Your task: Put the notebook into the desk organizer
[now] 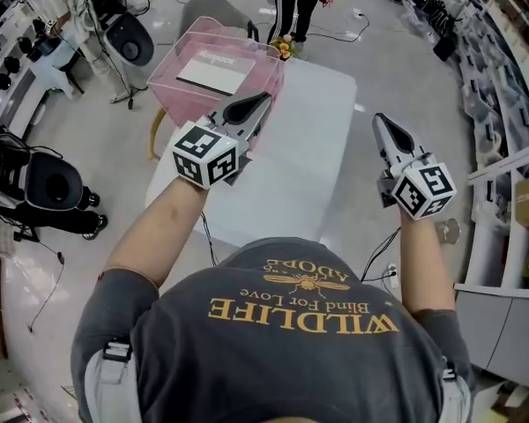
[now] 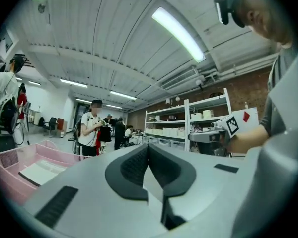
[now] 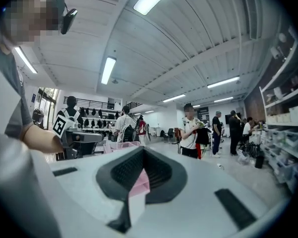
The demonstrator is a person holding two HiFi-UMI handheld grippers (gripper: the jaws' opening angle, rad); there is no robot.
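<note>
Head view: notebook (image 1: pixel 213 71) inside desk organizer (image 1: pixel 182 96)

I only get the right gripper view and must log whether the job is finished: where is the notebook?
Observer: The notebook lies flat inside the pink desk organizer on the white table.
Operator: Is the left gripper holding anything?
Observer: No; the left gripper has its tongs shut on nothing.
Operator: And where is mine?
Observer: The right gripper hangs beyond the table's right edge.
</note>
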